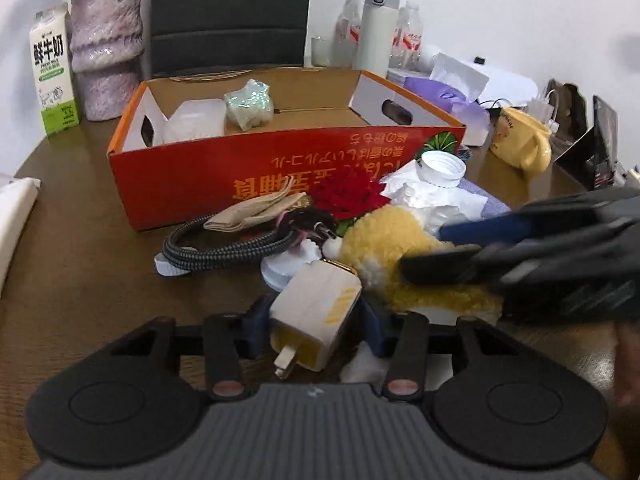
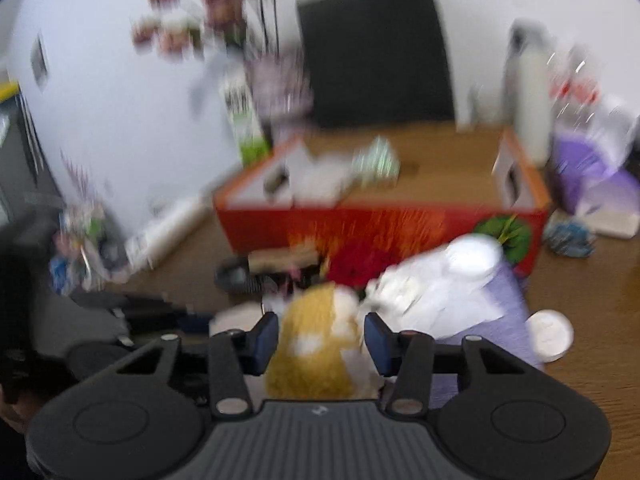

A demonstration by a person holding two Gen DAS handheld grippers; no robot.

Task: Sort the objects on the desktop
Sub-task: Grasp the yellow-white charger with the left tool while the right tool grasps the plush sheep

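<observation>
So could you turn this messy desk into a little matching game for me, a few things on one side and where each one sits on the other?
Things:
1. charger plug
2. yellow plush toy
3. glittery star
4. milk carton

Places:
A. inside the orange box
B. between the left gripper's fingers
C. beside the purple vase
D. between the right gripper's fingers

Pairs: 1-B, 2-D, 3-A, 4-C
</observation>
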